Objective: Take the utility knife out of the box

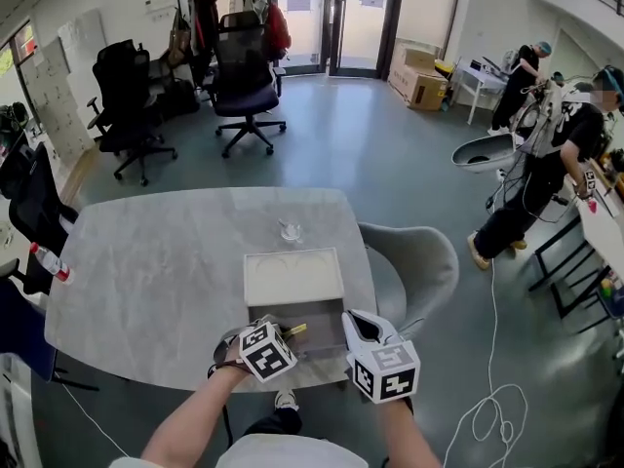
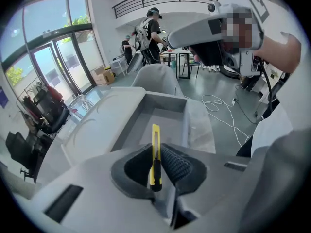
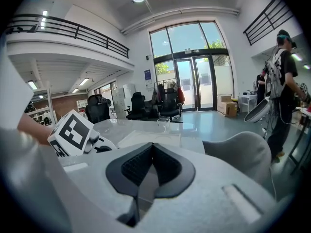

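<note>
Pinches the utility knife (image 2: pixel 155 132) in the left gripper (image 2: pixel 156 150), jaws nearly together on its rear half by the black slider. Holds it over the near end of the open box (image 2: pixel 167 101). Looks light, stiff and smooth-sided; could pivot in so narrow a pinch, so best taken mid-body across the flat sides. Runs along the jaws' line, yellow front end pointing away and down toward the box. Carries nothing in the right gripper (image 3: pixel 151 147), jaws pressed together.

We see a yellow utility knife (image 2: pixel 155 134) with a black slider between the black, ribbed pads (image 2: pixel 176 165) of the left hand-held gripper (image 2: pixel 156 152) — its marker cube (image 1: pixel 268 351) white with black squares. Ahead of it the box (image 1: pixel 292 279) is off-white, the desk (image 1: pixel 146 261) beneath it pale grey — faintly marbled.
</note>
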The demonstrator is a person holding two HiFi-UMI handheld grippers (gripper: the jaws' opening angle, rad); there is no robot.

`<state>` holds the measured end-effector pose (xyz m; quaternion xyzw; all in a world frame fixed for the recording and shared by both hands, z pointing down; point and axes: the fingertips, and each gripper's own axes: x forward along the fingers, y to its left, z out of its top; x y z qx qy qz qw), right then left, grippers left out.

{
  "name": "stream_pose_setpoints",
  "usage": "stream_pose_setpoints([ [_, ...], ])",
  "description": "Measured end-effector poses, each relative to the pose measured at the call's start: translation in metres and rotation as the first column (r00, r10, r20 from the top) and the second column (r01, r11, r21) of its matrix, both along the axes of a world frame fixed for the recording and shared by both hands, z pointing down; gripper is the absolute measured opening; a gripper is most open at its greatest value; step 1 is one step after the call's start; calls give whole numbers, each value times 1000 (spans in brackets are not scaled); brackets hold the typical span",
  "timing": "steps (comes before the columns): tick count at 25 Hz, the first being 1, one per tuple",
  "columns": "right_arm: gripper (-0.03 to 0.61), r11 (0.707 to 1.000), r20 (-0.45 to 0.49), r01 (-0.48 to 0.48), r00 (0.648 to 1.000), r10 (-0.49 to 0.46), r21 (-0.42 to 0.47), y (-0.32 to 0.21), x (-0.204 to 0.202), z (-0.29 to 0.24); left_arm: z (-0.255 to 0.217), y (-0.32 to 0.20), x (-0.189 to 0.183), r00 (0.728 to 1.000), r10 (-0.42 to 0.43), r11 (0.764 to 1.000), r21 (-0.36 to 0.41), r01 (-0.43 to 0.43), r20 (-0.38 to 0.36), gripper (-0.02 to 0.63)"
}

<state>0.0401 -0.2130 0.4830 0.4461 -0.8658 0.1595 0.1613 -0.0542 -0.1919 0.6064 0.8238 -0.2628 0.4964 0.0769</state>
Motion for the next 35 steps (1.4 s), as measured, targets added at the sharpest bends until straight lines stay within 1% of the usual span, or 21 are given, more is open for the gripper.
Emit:
stream_pose_setpoints([
  [4,5,1000,3,15,1000,-15,10,9,-1,-4,-17,4,-11,995,-82,995,44,85,-49,52],
  [8,5,999,4,33,999,-33,27,18,-3,-7,-33,9,-22,983,-153,982,98,163,-97,52],
  [11,5,998,2,47,999,-47,38,24,-4,-11,-46,13,-29,969,-204,966,133,223,-140,51],
  [16,5,996,2,70,998,-70,59,34,-8,-21,-71,23,-42,937,-276,931,183,316,-214,52],
  [20,5,994,3,85,996,-86,74,43,-14,-27,-89,34,-53,906,-321,899,210,383,-276,52],
  [23,5,992,5,94,995,-95,88,50,-16,-30,-100,42,-60,878,-352,871,231,434,-323,52],
  [29,5,988,-4,105,994,-105,112,60,-15,-31,-122,57,-70,804,-395,801,261,538,-444,52],
  [32,5,988,2,98,995,-99,116,63,-12,-32,-125,64,-74,777,-415,777,259,573,-474,51],
  [35,5,988,4,94,995,-96,118,65,-10,-35,-128,68,-76,756,-426,762,253,596,-497,52],
])
